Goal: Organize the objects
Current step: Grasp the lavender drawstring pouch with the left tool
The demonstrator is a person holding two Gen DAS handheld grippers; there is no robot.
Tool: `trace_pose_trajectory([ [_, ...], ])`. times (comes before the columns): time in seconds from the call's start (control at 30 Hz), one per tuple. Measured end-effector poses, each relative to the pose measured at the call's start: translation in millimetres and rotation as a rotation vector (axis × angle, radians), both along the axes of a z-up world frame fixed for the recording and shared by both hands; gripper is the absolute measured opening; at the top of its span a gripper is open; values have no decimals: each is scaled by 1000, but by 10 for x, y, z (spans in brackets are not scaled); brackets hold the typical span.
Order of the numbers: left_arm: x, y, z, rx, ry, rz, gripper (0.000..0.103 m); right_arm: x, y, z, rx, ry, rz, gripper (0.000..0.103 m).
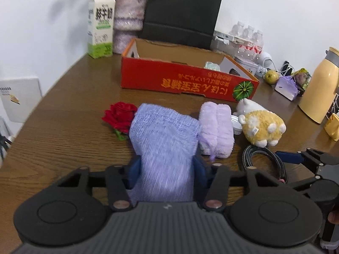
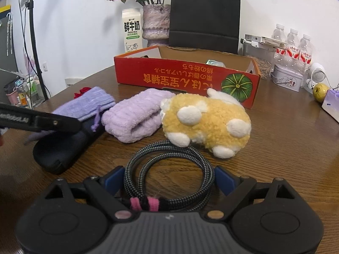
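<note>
Grippers work low over the wooden table (image 1: 63, 127), both tilted downward toward the red cardboard box (image 1: 186, 80) that stands open at the middle of the far side; the left gripper (image 1: 167, 169) has its blue fingers (image 1: 134, 173) pressed against the sides of a blue-violet knitted pouch (image 1: 165, 139), pinching it, and the pouch fills the space between them and reaches toward the box; seen from the right wrist, that pouch (image 2: 89, 103) lies over a dark case (image 2: 63, 146) on the near left of the box, with the left gripper's black arm crossing in front of it.

The right gripper (image 2: 169, 180) sits on the near side of the box with its jaws spread wide; a coiled braided cable (image 2: 169, 165) lies on the table between the blue fingers (image 2: 224, 180), and whether the pads touch it cannot be told; a pink tie (image 2: 144, 204) binds the coil at its near edge.

Between the cable and the box lies a yellow and white plush toy (image 2: 205, 122), on its side, paws toward the camera; just left of it rests a folded lilac fluffy cloth (image 2: 135, 116), touching the toy; a red artificial rose (image 1: 119, 114) lies left of the pouch, in front of the box's left end; inside the box a small pale green thing (image 1: 211, 65) shows above the front wall.

Behind the box stand a milk carton (image 1: 100, 25), a lilac vase (image 1: 129, 19) and a black paper bag (image 1: 182, 12).
</note>
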State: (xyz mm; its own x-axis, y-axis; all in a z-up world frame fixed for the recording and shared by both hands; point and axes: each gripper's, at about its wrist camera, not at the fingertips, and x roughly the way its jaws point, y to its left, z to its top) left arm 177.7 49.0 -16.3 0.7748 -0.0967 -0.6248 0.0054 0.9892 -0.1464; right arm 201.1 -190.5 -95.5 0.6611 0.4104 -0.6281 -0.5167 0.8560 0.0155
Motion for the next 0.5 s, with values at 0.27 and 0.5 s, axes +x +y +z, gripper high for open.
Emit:
trace_pose_trajectory([
  [0.27,-303,-50,54,73,-23,-15,16,0,-5,4,0,0,-3,90],
  [0.5,-492,-333,217,176,-116,-64,16,6,-13,4,0,0,-5,90],
])
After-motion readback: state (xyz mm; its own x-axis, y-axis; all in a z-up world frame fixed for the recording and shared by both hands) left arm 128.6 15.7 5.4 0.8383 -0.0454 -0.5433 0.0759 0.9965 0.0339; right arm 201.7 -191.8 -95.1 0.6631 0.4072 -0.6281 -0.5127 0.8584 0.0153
